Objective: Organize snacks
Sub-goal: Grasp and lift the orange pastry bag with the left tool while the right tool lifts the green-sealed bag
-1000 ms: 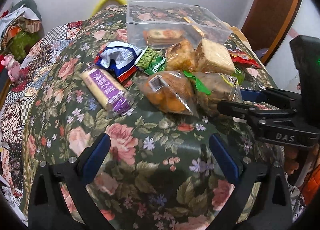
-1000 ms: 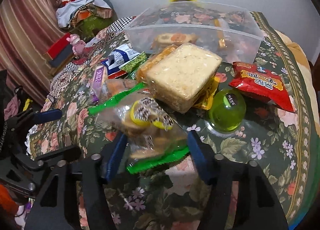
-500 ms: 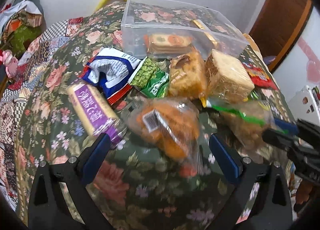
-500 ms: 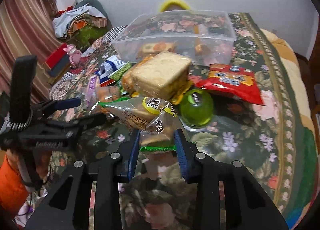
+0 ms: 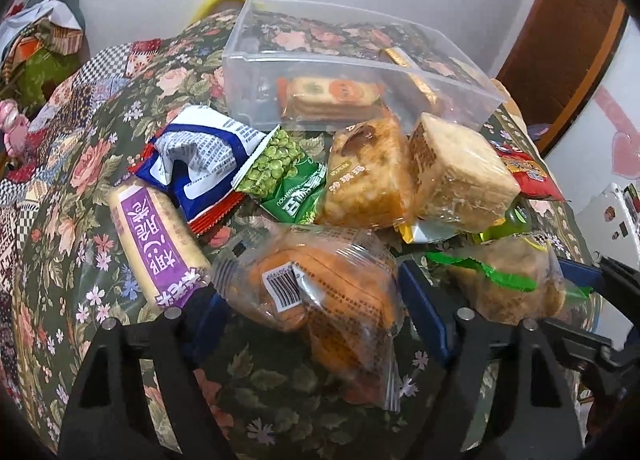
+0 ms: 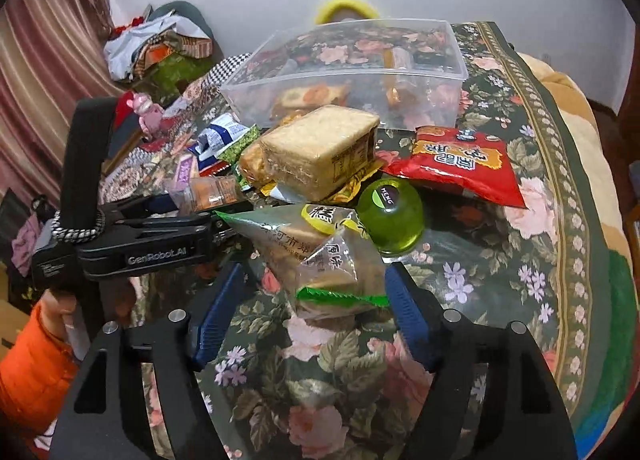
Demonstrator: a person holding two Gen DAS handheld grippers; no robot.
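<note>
My left gripper (image 5: 310,288) straddles a clear bag of orange pastries (image 5: 320,300) with a barcode, lying on the floral cloth. Its jaws are closing and the pads stand at the bag's edges. My right gripper (image 6: 314,276) has a green-edged cake bag (image 6: 328,260) between its fingers. Its jaws are opening: the left pad is apart from the bag and the right pad is at its edge. Behind the snack heap stands a clear plastic box (image 5: 360,72) with a biscuit pack inside. From the right wrist view the left gripper (image 6: 160,228) shows at the left.
A purple-labelled biscuit pack (image 5: 156,236), a blue-and-white bag (image 5: 200,156), a green pea bag (image 5: 284,176) and two wrapped cake blocks (image 5: 460,176) lie before the box. A red packet (image 6: 460,164) and a green jelly cup (image 6: 392,216) sit to the right. An orange sleeve (image 6: 28,360) is at the left.
My left gripper came forward over the orange pastry bag and its jaws narrowed. My right gripper squeezed the green-edged bag half a second ago, then spread apart again.
</note>
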